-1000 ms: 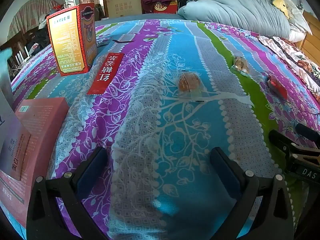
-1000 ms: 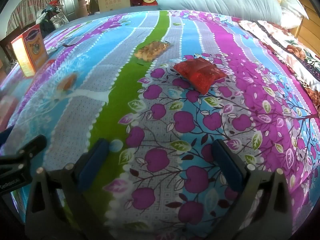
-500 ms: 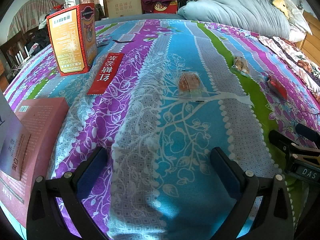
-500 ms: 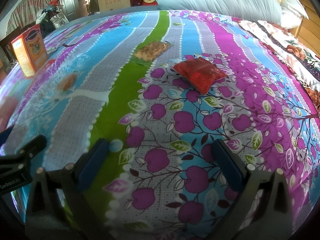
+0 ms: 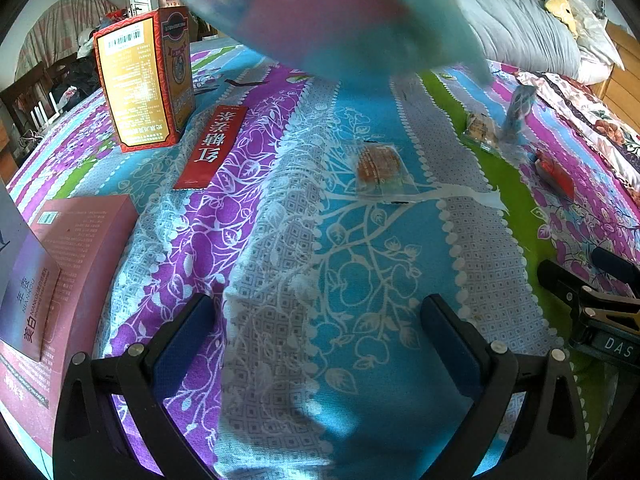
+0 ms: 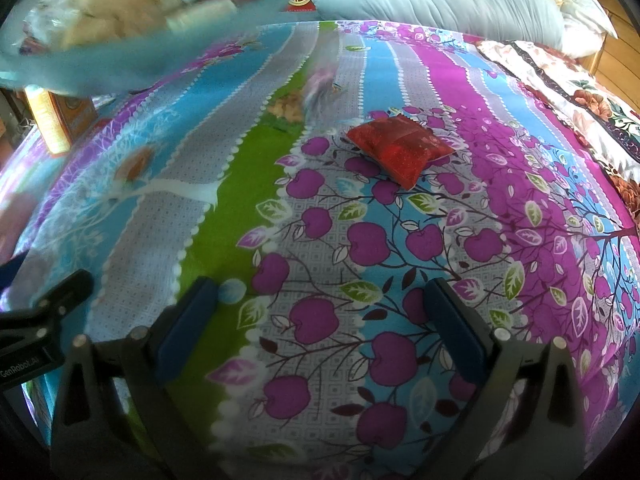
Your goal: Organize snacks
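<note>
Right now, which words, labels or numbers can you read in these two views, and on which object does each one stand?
"红糖姜茶": flat red packet on the bedspread.
"年蔻 NIANKOU" and "美白": pink flat box, purple band.
"DAS": black body of the right gripper, cut off.
"GenRobot.AI": black body of the left gripper.
Upright red and gold carton: barcode and fine print, too small to read.
Red snack pouch: no readable text.

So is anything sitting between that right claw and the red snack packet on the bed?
Nothing visible does. Only bare patterned bedspread lies between the open right claw and the red packet. A blurred blue object with snacks hangs up and to the left, off that path.
</note>
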Motion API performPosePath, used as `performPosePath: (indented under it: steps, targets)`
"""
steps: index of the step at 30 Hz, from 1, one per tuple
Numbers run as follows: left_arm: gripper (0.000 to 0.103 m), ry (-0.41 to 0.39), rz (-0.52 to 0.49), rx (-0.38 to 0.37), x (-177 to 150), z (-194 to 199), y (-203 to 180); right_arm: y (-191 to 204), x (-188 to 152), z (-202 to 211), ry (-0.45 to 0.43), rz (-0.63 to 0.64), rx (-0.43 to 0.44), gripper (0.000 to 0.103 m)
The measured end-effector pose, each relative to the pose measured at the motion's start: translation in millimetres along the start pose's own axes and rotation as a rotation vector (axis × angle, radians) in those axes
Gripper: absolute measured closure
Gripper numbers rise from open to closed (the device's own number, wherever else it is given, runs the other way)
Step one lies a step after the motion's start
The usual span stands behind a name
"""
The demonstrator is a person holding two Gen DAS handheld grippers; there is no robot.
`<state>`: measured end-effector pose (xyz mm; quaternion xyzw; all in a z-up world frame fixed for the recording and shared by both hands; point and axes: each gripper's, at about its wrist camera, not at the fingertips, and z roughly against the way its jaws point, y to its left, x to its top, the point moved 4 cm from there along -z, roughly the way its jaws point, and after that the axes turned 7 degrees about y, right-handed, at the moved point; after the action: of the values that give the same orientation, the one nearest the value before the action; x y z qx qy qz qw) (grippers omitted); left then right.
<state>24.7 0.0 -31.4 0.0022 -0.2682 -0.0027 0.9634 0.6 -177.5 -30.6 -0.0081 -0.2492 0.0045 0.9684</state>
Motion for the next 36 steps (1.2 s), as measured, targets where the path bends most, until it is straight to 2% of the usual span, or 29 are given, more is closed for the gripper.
performPosePath:
  steps: [36]
  targets:
    - [0.000,0.001,-0.002,0.003,-0.4,2.3,-2.7,-0.6,-0.7,0.6,0.000,0.000,0.000,0.000]
